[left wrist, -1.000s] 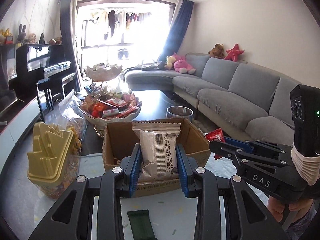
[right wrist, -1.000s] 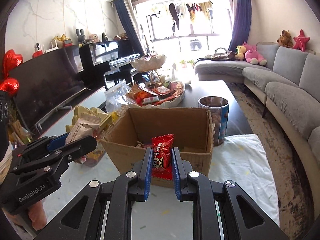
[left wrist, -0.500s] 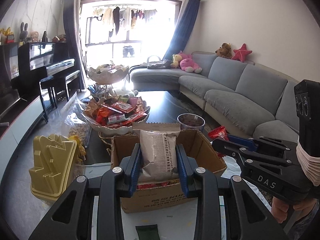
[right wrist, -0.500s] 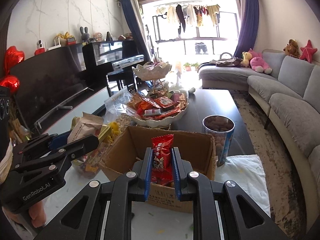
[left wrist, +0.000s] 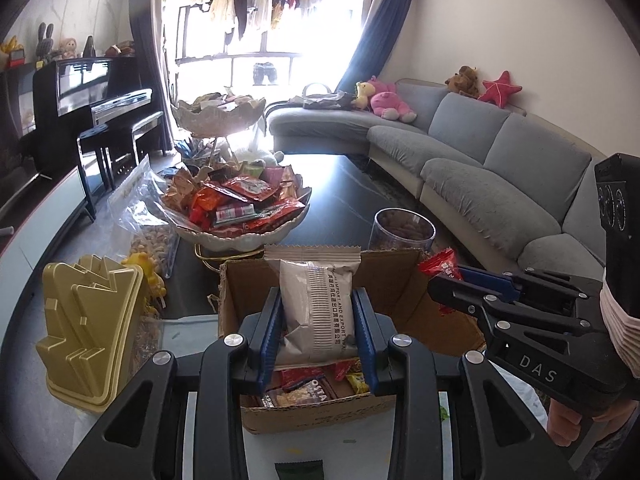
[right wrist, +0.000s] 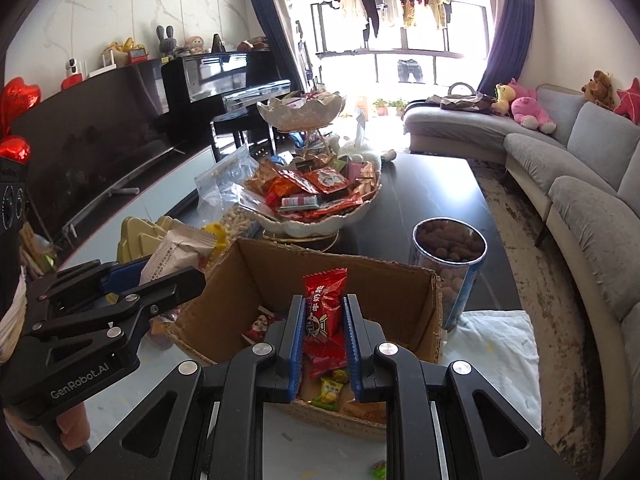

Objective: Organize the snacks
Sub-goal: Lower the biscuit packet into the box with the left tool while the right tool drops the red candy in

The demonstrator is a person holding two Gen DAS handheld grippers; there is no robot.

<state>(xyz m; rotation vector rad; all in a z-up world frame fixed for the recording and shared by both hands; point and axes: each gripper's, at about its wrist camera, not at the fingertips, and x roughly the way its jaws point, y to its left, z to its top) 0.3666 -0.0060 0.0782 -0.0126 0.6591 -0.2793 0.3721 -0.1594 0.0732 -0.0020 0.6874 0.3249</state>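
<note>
My left gripper (left wrist: 318, 332) is shut on a grey-white snack pack (left wrist: 314, 304) and holds it upright over the open cardboard box (left wrist: 404, 276). My right gripper (right wrist: 324, 336) is shut on a red snack packet (right wrist: 323, 308), also over the box (right wrist: 280, 268). Several small snack packets (left wrist: 304, 384) lie on the box floor. In the left wrist view the right gripper (left wrist: 444, 286) shows at the right with its red packet (left wrist: 438, 264). In the right wrist view the left gripper (right wrist: 176, 280) shows at the left with its pack (right wrist: 172, 254).
A white scalloped bowl (left wrist: 236, 236) heaped with snacks stands beyond the box, with a smaller tier (left wrist: 218, 118) above it. A clear canister of nuts (right wrist: 450, 264) stands right of the box. A yellow lidded container (left wrist: 92, 328) and a bag of nuts (left wrist: 148, 236) are at the left. A green packet (left wrist: 300, 470) lies near me.
Both grippers have risen and moved forward over the box with their packets still held. The box inside and its contents now show below them.
</note>
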